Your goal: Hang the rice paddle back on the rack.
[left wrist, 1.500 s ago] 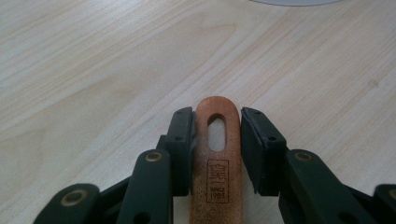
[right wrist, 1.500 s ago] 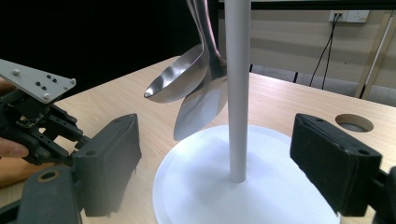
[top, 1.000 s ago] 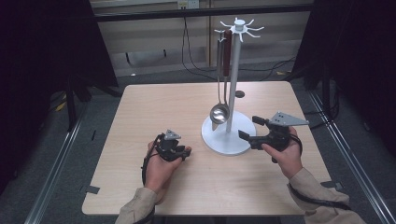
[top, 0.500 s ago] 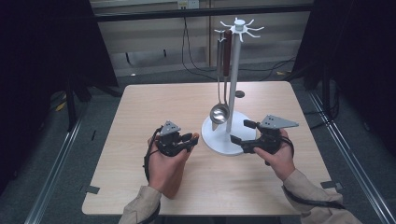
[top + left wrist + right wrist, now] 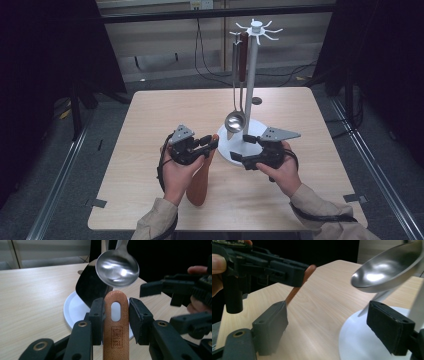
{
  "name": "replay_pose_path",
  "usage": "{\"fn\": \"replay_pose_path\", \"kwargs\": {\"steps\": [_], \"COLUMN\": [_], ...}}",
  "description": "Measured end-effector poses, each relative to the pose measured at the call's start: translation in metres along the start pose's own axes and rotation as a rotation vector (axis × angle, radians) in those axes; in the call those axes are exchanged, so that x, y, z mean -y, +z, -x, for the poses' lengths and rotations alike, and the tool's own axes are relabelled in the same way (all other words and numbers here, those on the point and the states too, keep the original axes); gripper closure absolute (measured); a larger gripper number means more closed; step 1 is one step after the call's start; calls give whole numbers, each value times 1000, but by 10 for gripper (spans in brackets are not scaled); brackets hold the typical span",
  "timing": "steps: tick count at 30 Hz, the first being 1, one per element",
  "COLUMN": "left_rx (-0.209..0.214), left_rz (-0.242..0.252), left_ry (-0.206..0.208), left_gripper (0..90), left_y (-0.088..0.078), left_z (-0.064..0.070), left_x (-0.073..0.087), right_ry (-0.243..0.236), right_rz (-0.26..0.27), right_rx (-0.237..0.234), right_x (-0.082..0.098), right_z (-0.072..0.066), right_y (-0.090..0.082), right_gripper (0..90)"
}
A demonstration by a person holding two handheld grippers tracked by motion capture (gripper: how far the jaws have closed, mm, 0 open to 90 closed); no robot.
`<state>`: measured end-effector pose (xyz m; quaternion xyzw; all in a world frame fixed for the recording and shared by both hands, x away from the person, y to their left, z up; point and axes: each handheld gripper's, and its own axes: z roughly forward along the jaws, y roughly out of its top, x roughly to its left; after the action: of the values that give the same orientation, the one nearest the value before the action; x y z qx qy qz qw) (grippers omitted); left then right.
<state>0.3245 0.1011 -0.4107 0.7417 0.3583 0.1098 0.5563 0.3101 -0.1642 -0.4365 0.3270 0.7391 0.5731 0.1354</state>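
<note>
- Left gripper, just left of the white round base of the utensil stand, had its fingers clamped on a brown wooden utensil handle w/ an oval hanging slot near its tip.
- In the left gripper view the handle stood upright between both pads, touching each; tip pointed toward the stand base.
- In the high view the rest of the brown wooden handle ran down from the gripper toward the person, off the stand, over the light wood counter; couldn't tell whether its lower end touched the counter.
- Right gripper sat at the front edge of the stand base, on its right-hand side, fingers wide apart w/ nothing between them.
- In the right gripper view one pad was over the bare counter and the other over the white base.
- Shiny steel ladle hung from the stand's top hooks, bowl just above the base & near both grippers.
- A dark-handled utensil hung beside the ladle on the white pole.
- Left gripper view showed a black spatula blade behind the ladle bowl, over the base.
</note>
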Motion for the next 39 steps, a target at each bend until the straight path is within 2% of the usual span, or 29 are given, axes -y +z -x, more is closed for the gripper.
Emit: {"fn": "replay_pose_path", "kwargs": {"steps": [8, 11, 14, 16, 19, 22, 23, 25, 27, 29, 31, 32, 34, 35, 39], "left_rx": [13, 15, 10, -4, 9, 3, 9, 0, 0, 7, -3, -9, 2, -7, -11], "left_rz": [34, 42, 44, 48, 58, 58, 69, 58, 63, 70, 70, 73, 75, 72, 81], "left_ry": [-7, -7, -8, -15, -12, -11, -19, -9, -17, -17, -29, -32, -31, -37, -50], "left_gripper": [660, 660, 659, 659, 659, 659, 659, 659, 659, 659, 659, 659, 659, 659, 659], "left_y": [1, 1, 0, -1, -2, -3, -2, -2, -1, 0, 0, 0, 0, 0, 2], "left_z": [5, 6, 7, 8, 8, 11, 12, 13, 14, 14, 15, 16, 16, 16, 17], "left_x": [-6, -7, -8, -10, -11, -15, -16, -17, -18, -19, -21, -23, -23, -24, -26], "right_ry": [13, 27, 25, 31, 34, 38, 33, 32, 36, 38, 44, 60, 65, 83, 99], "right_rz": [7, 9, 6, -2, -8, -12, -12, -11, -3, -4, -1, -2, 0, 2, 7], "right_rx": [-56, -89, -97, -113, -120, -135, -134, -136, -147, -133, -135, -136, -141, -140, -136], "right_x": [-4, -6, -6, -5, -4, -2, -2, -2, -4, -4, -3, -2, -2, -2, -3], "right_z": [-12, -18, -21, -24, -25, -26, -27, -27, -28, -29, -28, -27, -26, -26, -25], "right_y": [12, 19, 23, 27, 29, 34, 35, 35, 36, 36, 36, 36, 36, 36, 35], "right_gripper": [257, 342, 364, 425, 472, 526, 536, 545, 629, 660, 679, 721, 731, 746, 762]}}
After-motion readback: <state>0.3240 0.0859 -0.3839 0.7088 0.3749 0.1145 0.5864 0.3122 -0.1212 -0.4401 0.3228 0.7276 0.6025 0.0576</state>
